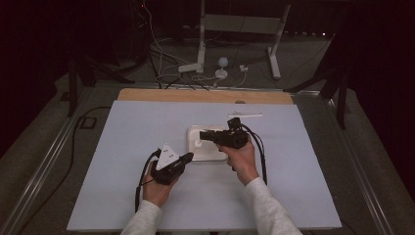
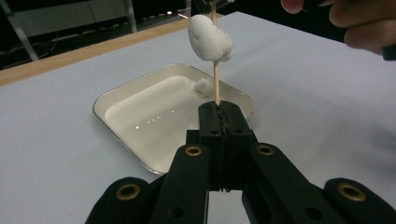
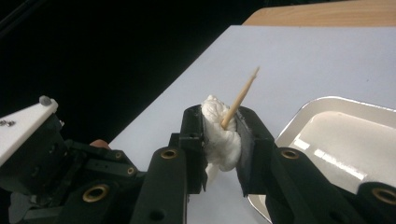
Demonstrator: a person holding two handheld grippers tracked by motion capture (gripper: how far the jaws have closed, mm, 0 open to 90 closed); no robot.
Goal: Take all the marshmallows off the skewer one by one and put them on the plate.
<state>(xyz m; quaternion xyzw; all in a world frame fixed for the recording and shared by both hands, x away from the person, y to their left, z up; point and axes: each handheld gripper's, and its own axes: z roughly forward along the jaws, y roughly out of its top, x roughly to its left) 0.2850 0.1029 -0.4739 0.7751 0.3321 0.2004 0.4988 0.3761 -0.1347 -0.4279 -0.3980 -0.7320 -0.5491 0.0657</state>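
Observation:
A thin wooden skewer [image 2: 216, 84] stands upright in my left gripper [image 2: 219, 109], whose jaws are shut on its lower end. A soft white lump [image 2: 210, 37], like a marshmallow, is speared on the skewer above a cream tray [image 2: 140, 154]. My right gripper [image 3: 222, 121] is shut on that white lump [image 3: 223, 140], and the skewer's pointed tip [image 3: 243, 95] pokes out beyond it. In the high view both grippers meet at the tray [image 1: 211, 155], the left gripper [image 1: 188, 156] at its near left corner and the right gripper [image 1: 203, 136] over it.
A smaller white piece [image 2: 202, 86] lies in the tray's far corner. A white strip [image 1: 244, 115] lies on the grey-blue table cover [image 1: 122, 147] behind the tray. A wooden board edge [image 1: 205, 95] runs along the far side. A hand [image 2: 359, 25] holds the right gripper.

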